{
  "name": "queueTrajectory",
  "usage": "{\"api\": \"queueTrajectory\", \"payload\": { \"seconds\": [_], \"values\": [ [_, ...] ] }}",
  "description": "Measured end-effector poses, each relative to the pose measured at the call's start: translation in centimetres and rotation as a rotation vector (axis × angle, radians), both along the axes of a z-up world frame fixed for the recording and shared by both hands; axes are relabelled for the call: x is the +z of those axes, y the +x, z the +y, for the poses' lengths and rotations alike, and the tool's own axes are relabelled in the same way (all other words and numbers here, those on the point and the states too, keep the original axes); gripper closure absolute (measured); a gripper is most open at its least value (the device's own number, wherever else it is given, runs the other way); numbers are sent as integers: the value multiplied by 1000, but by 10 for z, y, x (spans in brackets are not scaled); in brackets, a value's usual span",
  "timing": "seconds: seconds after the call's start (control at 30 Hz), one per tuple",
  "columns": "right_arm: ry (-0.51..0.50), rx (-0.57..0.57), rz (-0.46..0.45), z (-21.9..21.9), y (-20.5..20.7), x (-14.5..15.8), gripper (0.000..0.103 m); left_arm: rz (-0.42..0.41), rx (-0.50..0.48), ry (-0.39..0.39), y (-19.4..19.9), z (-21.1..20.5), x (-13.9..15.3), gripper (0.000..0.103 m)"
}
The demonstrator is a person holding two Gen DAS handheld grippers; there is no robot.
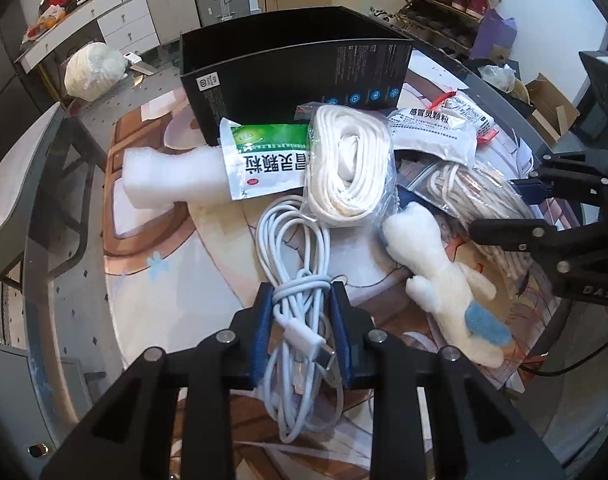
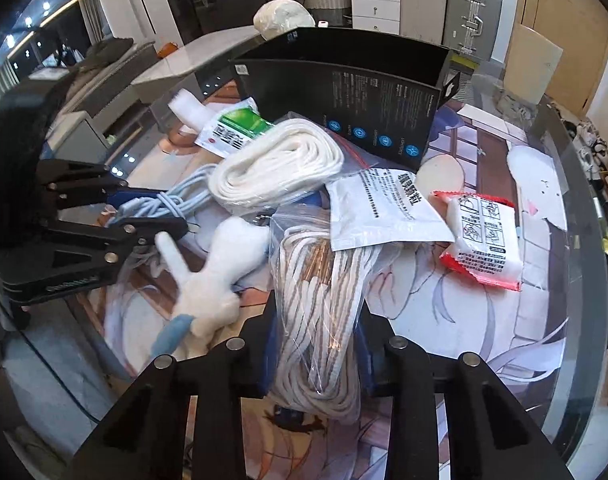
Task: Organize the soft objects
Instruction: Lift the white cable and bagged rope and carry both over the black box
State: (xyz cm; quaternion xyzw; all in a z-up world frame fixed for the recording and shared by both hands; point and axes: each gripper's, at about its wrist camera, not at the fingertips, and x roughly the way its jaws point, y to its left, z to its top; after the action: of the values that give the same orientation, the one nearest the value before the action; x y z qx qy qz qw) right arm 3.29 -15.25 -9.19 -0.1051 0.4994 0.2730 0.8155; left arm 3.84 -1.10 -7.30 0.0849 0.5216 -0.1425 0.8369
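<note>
**Both grippers clamped on bundles, box waiting behind**

The left gripper (image 1: 299, 300) has its jaws nearly closed on the white cable (image 1: 299, 320), pinched at the wrapped waist of the coil, likely because that is where the loops are bound and will not spill when lifted. The right gripper (image 2: 316, 320) has its jaws drawn in on the bagged rope (image 2: 324, 300), squeezing the plastic bag and the striped cord inside it across the middle.

Both bundles lie on the bench (image 1: 207, 280), in front of the open black box (image 1: 295, 60), which stands upright at the far side of the pile and looks like the place the soft things go. Between the two grippers lies a plush toy (image 1: 444, 272), just beside the rope bag. A second bag of white cord (image 1: 348, 172) rests near the box, with a green sachet (image 1: 263, 156) overlapping a foam piece (image 1: 163, 180) to its left. A white sachet (image 2: 384, 208) and a red packet (image 2: 480, 240) lie to the right.

Neither bundle appears lifted yet; the carry to the box seems the step ahead.
</note>
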Motion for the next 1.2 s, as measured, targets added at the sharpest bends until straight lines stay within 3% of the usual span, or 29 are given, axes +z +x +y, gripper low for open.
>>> {"api": "queueTrajectory", "payload": {
  "seconds": [0.27, 0.43, 0.73, 0.93, 1.03, 1.2],
  "values": [
    [108, 39, -16, 2, -12, 23, 71, -16, 6, -56, -11, 4, 14, 77],
    [199, 58, -78, 2, -18, 44, 71, -81, 27, -69, -13, 8, 30, 77],
    [266, 30, -273, -2, -26, 80, 71, -190, 32, -97, -11, 13, 60, 78],
    [322, -1, -406, -14, -37, 103, 71, -333, 48, -123, -17, 13, 81, 78],
    [346, -23, -479, -21, -42, 113, 71, -414, 43, -165, -20, 14, 95, 79],
    [323, -64, -611, -26, -54, 121, 71, -478, 24, -239, -21, 19, 105, 81]
  ]
}}
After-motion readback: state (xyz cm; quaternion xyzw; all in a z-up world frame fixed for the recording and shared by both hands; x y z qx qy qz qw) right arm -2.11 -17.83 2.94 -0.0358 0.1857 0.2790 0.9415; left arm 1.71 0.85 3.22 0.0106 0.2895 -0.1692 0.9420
